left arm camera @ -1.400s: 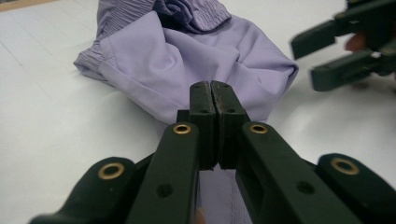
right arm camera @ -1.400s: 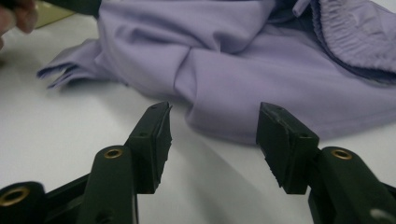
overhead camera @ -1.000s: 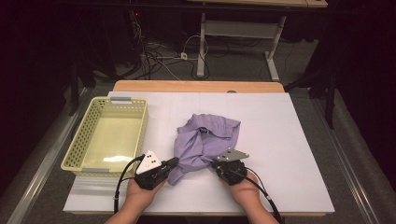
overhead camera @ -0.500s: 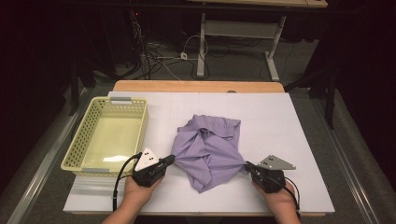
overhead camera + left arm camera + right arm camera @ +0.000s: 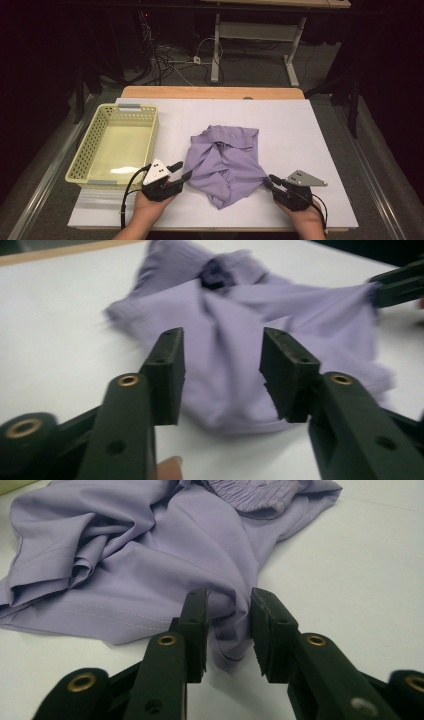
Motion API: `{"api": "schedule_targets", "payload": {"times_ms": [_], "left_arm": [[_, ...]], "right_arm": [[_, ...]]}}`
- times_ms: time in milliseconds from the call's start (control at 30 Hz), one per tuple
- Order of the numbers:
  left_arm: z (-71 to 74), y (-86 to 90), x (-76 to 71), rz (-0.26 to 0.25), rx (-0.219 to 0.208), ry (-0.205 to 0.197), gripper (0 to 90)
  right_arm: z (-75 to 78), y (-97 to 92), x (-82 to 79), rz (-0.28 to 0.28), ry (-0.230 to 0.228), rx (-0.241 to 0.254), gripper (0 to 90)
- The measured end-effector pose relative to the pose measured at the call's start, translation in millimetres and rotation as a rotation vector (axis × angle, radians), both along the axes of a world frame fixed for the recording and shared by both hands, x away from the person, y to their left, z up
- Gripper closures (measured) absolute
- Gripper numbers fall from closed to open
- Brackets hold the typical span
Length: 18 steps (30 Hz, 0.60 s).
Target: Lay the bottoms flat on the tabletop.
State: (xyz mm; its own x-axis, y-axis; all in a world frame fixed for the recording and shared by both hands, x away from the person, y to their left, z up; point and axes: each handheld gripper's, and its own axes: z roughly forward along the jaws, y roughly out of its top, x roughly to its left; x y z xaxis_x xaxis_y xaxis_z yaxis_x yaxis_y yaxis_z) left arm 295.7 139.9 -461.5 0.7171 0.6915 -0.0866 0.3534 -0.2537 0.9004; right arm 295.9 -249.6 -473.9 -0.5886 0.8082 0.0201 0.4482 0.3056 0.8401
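Lying crumpled on the white desk [image 5: 310,135], the purple shirt [image 5: 225,160] sat to the right of a yellow basket [image 5: 112,145]. The left gripper [image 5: 220,372] stood with its jaws spread at the shirt's near-left edge. The right gripper [image 5: 227,630] was parted too, a fold of fabric loose between its jaws.

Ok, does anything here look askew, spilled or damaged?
Nothing damaged or spilled. The purple garment lies crumpled in a heap on the white table, and the yellow basket beside it sits empty and upright.
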Motion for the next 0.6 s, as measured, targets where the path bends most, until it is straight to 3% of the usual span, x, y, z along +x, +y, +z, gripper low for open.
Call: {"api": "schedule_targets", "payload": {"times_ms": [133,233,400,467,533,600], "left_arm": [[0.3,-30.4,-8.8,-0.11,0.027,0.017,36.8],[-5.0,-54.9,-11.3,-0.187,0.043,0.083,26.5],[-11.0,-79.9,-9.5,-0.2,0.128,0.092,26.6],[-13.6,-82.1,-7.0,-0.196,0.159,0.1,31.9],[-16.9,-82.1,-4.4,-0.175,0.216,0.105,38.9],[-20.3,-79.9,-0.6,-0.184,0.251,0.134,52.3]], "right_arm": [[1.8,2.5,-0.6,0.01,-0.01,-0.002,66.0],[1.5,4.8,-1.2,0.019,-0.012,-0.007,65.1],[0.6,7.4,-2.3,0.027,-0.008,-0.012,65.1],[-0.1,8.6,-3.6,0.03,-0.007,-0.015,65.1],[-1.4,10.3,-4.7,0.033,-0.001,-0.022,65.1],[-2.3,11.8,-4.7,0.04,-0.001,-0.027,65.1]]}}
